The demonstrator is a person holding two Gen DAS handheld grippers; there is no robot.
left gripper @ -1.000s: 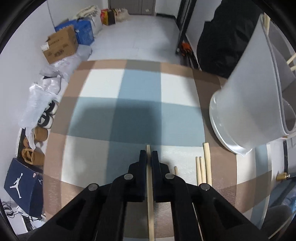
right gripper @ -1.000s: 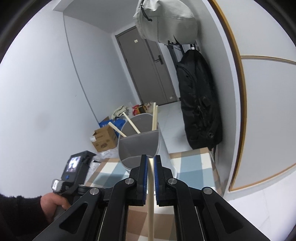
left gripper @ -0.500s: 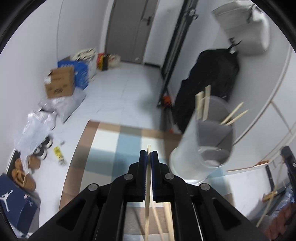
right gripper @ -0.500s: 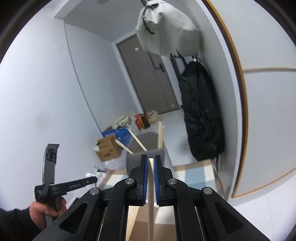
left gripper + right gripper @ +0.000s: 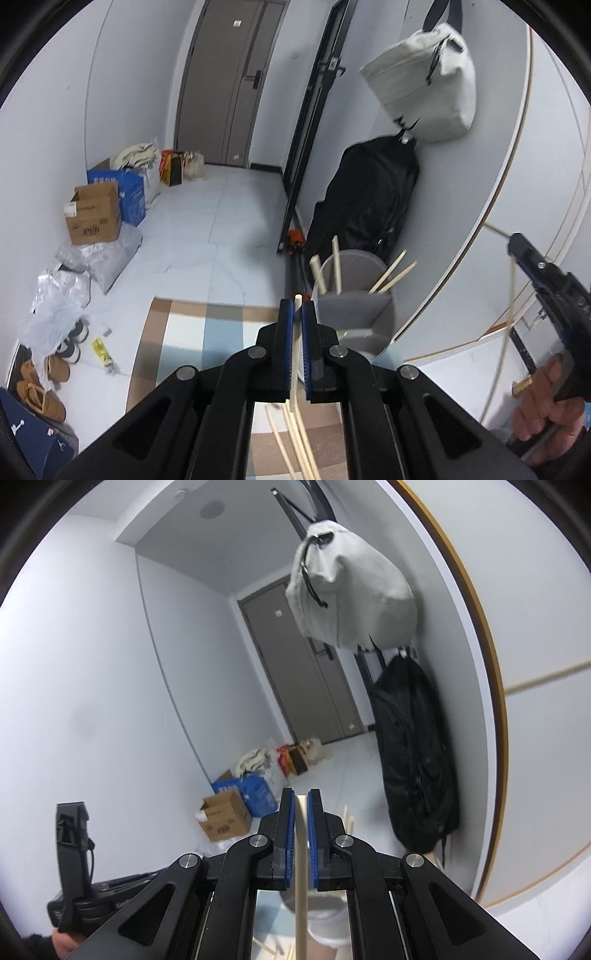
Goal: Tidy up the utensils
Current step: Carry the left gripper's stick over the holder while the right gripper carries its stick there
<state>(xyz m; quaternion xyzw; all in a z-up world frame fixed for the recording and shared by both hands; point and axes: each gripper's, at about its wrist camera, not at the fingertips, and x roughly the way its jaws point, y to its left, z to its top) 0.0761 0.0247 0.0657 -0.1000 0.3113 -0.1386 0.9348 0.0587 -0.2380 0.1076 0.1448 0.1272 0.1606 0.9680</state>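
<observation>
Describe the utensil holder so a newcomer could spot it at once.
Find the checked brown, blue and white rug on the floor. At its far right corner, below the black hanging garment bag, stands the grey round plastic utensil holder. Unlike anything nearby, pale wooden chopsticks stick up from its divided compartments.

One divided holder [image 5: 354, 314], four sticks [image 5: 336, 266] standing inside, perhaps three more lying loose [image 5: 295, 435], two grippers.

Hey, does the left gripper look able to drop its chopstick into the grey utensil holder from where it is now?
Probably yes. The left gripper, shut on a chopstick, sits just short of the grey utensil holder, whose open top faces it, with nothing between. Chopsticks already inside leave room.
</observation>
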